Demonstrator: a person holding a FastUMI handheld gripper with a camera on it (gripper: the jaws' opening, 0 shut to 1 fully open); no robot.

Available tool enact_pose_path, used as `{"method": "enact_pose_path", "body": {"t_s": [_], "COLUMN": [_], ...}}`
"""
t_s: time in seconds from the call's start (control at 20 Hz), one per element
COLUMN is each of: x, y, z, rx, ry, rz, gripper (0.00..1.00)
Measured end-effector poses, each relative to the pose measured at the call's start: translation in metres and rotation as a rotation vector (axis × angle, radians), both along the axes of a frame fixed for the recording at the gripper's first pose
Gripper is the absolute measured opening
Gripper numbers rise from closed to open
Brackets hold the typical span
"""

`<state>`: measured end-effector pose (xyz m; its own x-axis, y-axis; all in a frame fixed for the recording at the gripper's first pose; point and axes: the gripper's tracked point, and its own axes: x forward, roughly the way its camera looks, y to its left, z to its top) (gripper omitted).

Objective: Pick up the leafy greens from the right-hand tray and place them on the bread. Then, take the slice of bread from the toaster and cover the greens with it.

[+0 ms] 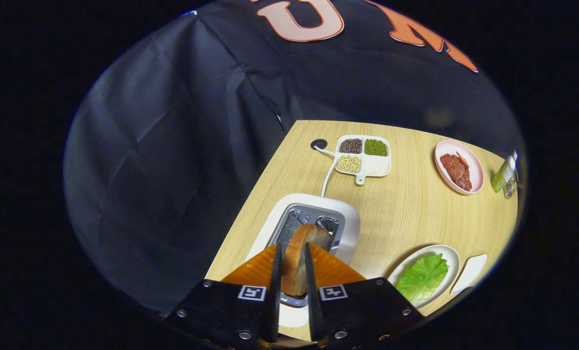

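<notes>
A slice of bread [300, 255] stands edge-on between my two fingers, lifted just above the slots of the white toaster [350, 228]. My gripper [292, 250] is shut on it, one finger pressing each flat side. To the right of the fingers lies a leafy green [423, 277] spread over a white plate [452, 257]; whatever is under the leaf is hidden.
A small empty white tray [469, 273] sits beside the plate. Beyond the toaster stands a divided dish of beans [363, 155], its cord running to a table hole [318, 144]. A pink plate with meat [458, 166] and a bottle [504, 173] lie far right. The table's left edge runs close by the toaster.
</notes>
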<state>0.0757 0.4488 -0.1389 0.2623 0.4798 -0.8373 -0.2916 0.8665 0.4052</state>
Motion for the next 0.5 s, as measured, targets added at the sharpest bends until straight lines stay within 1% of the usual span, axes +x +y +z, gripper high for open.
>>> {"method": "enact_pose_path", "body": {"t_s": [0.05,0.1,0.2,0.3,0.5], "x": [0.0,-0.001,0.002,0.004,0.011], "y": [-0.005,-0.007,-0.013,-0.02,-0.046], "z": [0.0,0.004,0.012,0.025,0.061], "rx": [0.01,0.033,0.084,0.149,0.254], "ry": [-0.001,0.005,0.007,-0.001,-0.065], "rz": [-0.013,-0.026,-0.052,-0.076,-0.132], "gripper": [0.23,0.16,0.12,0.09,0.09]}}
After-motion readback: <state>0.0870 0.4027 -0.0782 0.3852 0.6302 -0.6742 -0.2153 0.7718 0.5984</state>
